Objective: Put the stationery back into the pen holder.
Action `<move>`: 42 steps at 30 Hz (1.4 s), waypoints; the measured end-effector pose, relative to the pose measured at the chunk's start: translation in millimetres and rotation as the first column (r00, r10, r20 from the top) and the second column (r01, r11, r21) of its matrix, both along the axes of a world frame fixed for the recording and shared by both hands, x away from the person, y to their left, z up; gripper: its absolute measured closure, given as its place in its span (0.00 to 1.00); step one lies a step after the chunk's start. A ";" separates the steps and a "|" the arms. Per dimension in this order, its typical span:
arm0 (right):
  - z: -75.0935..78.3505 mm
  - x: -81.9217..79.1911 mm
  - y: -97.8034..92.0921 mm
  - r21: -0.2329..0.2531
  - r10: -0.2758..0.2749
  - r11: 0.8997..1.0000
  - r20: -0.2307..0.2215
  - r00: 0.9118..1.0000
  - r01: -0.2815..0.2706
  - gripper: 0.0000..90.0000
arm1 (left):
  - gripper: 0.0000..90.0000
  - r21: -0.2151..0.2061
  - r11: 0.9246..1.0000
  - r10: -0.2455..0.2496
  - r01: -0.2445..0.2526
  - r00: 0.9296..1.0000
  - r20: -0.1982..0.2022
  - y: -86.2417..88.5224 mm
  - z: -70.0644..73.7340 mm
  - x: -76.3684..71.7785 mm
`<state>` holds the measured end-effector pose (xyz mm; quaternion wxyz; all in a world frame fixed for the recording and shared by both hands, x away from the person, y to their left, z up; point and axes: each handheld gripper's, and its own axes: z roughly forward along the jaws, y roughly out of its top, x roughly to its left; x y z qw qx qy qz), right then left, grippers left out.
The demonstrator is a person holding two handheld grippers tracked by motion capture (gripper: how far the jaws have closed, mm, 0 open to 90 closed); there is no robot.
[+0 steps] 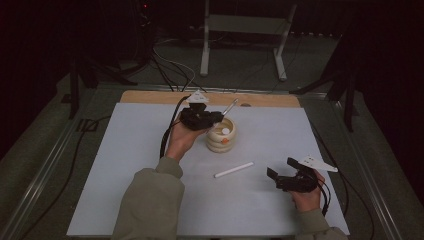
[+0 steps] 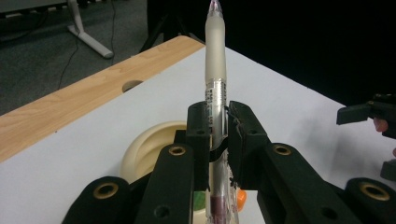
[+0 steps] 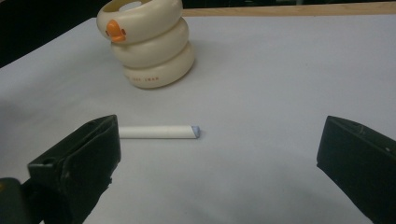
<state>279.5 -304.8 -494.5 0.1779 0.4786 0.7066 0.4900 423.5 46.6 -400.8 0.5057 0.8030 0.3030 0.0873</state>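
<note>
Your left gripper (image 2: 218,135) has its black jaws pinched on a translucent white pen with a clear barrel (image 2: 215,70). In the left gripper view the pen's lower end is cut off by the bottom edge and partly masked by the jaw arms, so you cannot tell whether its tip sits inside the holder or just above it. The print on the barrel is too small to read.

In the high view that gripper (image 1: 216,119) hangs at the 9 o'clock side of the cream, ring-stacked duck-shaped pen holder with an orange beak (image 1: 222,135), and the pen (image 1: 229,108) slants up toward 1 o'clock from the jaws, over the holder's open mouth. Something small and white shows inside the mouth; what it is cannot be made out.

Your right gripper (image 1: 280,169) is held with its jaws spread wide and nothing between them, well apart from the holder at about 4 o'clock. In the right gripper view its jaws are cut off by the bottom edge. A white cylindrical pen cap with a bluish end (image 3: 159,132) lies flat on the pale grey table mat (image 3: 280,70), just beside the jaw on the left of that view and not touching it, at 6 o'clock from the holder (image 3: 147,44).

In the high view the cap (image 1: 233,169) lies between the holder and your right gripper.
</note>
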 end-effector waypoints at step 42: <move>0.2 -0.1 -1.8 0.011 -0.003 1.000 -0.002 1.000 0.003 0.00 | 0.89 -0.048 0.996 0.073 -0.071 0.997 0.025 -12.0 -14.4 19.2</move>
